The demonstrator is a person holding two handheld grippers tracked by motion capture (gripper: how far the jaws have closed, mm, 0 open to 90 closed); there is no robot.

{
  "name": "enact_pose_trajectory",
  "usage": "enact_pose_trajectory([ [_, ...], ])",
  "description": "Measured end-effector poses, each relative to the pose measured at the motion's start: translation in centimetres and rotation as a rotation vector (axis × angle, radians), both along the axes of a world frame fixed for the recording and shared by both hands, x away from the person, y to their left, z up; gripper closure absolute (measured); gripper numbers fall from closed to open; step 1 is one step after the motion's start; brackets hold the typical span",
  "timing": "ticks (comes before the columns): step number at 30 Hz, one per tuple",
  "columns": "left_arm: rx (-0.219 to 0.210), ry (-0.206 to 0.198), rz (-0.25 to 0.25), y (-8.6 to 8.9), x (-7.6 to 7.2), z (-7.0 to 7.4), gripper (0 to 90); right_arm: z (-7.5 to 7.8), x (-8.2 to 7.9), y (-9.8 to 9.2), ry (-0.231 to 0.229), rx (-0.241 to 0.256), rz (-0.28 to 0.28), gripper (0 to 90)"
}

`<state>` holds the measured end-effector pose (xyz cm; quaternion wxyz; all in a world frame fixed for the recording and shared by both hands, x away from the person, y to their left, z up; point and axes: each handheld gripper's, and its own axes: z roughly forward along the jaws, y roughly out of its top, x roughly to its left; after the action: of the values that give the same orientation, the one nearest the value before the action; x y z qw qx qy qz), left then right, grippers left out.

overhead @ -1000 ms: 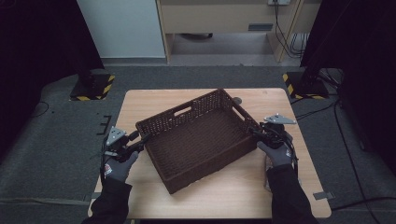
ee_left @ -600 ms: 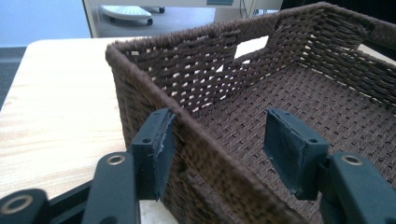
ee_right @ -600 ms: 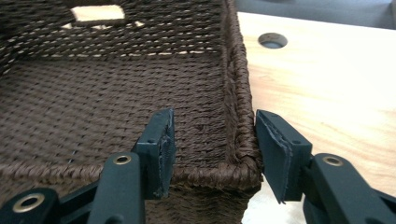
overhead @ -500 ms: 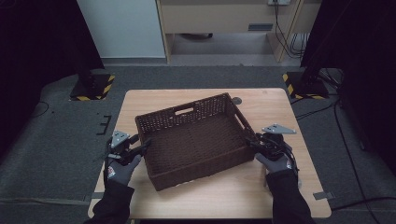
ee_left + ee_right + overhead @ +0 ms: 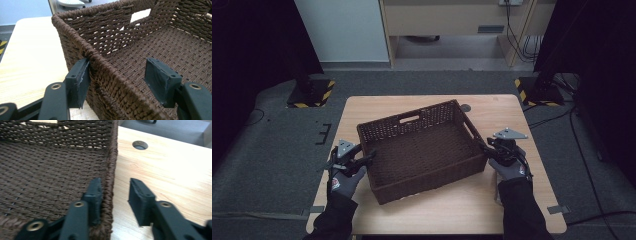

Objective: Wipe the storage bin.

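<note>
An empty dark brown woven basket [image 5: 412,121] sits a little askew on the wooden table [image 5: 512,110]. My left gripper [image 5: 371,157] is open astride the basket's left wall [image 5: 120,32]. In the left gripper view, this gripper [image 5: 117,67] has its outer pad [image 5: 83,77] against the wall, while the inner pad [image 5: 157,75] stands well clear inside. My right gripper [image 5: 486,149] is open astride the right wall. In the right gripper view, this gripper [image 5: 115,182] has one jaw inside against the weave [image 5: 50,170] and the other outside with a gap.
A round hole [image 5: 465,107] in the tabletop lies just beyond the basket's far right corner. Bare wood runs along the near edge [image 5: 437,215]. Grey carpet surrounds the table, with yellow-black striped stand bases [image 5: 309,95] at the back left and right.
The basket came down from a tilted, lifted pose and now rests flat on the table, turned slightly. Both hands dropped with it, and both grippers have let go of its walls.
</note>
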<state>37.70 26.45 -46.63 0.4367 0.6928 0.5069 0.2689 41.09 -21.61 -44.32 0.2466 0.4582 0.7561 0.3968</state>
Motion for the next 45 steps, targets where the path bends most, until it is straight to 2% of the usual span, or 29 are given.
enact_pose_trajectory([
  [3, -0.018, 0.003, -0.004, 0.1, 0.1, -0.1, 34.9, 0.1, -0.2, 0.3, 0.005, -0.001, 0.024, 76.4],
  [4, -0.022, 0.001, -0.003, 0.1, 0.0, -0.1, 35.0, 0.1, -0.4, 0.6, 0.002, -0.012, 0.027, 76.5],
  [6, -0.022, -0.001, 0.003, 0.3, 0.0, -0.1, 35.7, 0.2, -0.6, 0.8, 0.002, -0.026, 0.031, 76.1],
  [7, -0.017, 0.004, 0.002, 0.4, 0.0, -0.1, 35.7, 0.2, -0.7, 0.7, 0.008, -0.019, 0.037, 76.0],
  [14, -0.064, 0.014, 0.022, 1.6, -0.1, -0.1, 39.3, 0.3, -2.6, 1.4, 0.058, 0.024, 0.057, 73.2],
  [15, -0.060, 0.016, 0.024, 1.6, -0.1, -0.1, 40.6, 0.3, -2.9, 1.5, 0.064, 0.030, 0.056, 72.4],
  [18, -0.067, 0.022, 0.018, 1.9, 0.0, -0.2, 42.1, 0.7, -3.1, 1.8, 0.081, 0.009, 0.083, 67.0],
  [19, -0.070, 0.023, 0.010, 1.9, 0.1, -0.2, 42.8, 0.9, -3.0, 1.8, 0.080, 0.013, 0.087, 58.5],
  [22, -0.049, 0.023, 0.005, 1.9, 0.4, 0.0, 45.4, 1.5, -2.5, 1.4, 0.021, 0.038, 0.093, 53.6],
  [23, -0.048, 0.022, 0.005, 1.9, 0.5, 0.0, 46.1, 1.5, -2.2, 1.5, 0.004, 0.035, 0.092, 53.6],
  [27, -0.032, 0.021, -0.003, 2.3, 1.2, 0.1, 49.7, 0.8, -1.1, 1.8, -0.004, -0.012, 0.082, 54.4],
  [29, -0.030, 0.019, -0.004, 2.4, 1.5, 0.1, 51.2, 0.5, -0.6, 2.0, 0.004, 0.009, 0.093, 54.8],
  [33, -0.037, 0.009, 0.000, 2.6, 2.3, 0.0, 53.8, 0.2, -0.3, 2.5, 0.003, 0.014, 0.097, 59.0],
  [35, -0.039, 0.006, -0.003, 2.7, 2.3, 0.0, 54.0, 0.0, -0.3, 2.9, 0.017, 0.019, 0.104, 64.1],
  [39, -0.047, 0.007, -0.003, 2.7, 2.3, 0.1, 53.7, 0.1, -0.7, 3.1, 0.014, 0.002, 0.083, 67.8],
  [43, -0.051, 0.005, -0.001, 3.0, 2.3, 0.2, 49.5, 0.1, -1.7, 3.2, 0.021, 0.009, 0.072, 67.5],
  [45, -0.053, 0.005, -0.008, 3.3, 2.2, 0.2, 49.2, 0.1, -2.7, 3.3, 0.031, 0.020, 0.063, 66.7],
])
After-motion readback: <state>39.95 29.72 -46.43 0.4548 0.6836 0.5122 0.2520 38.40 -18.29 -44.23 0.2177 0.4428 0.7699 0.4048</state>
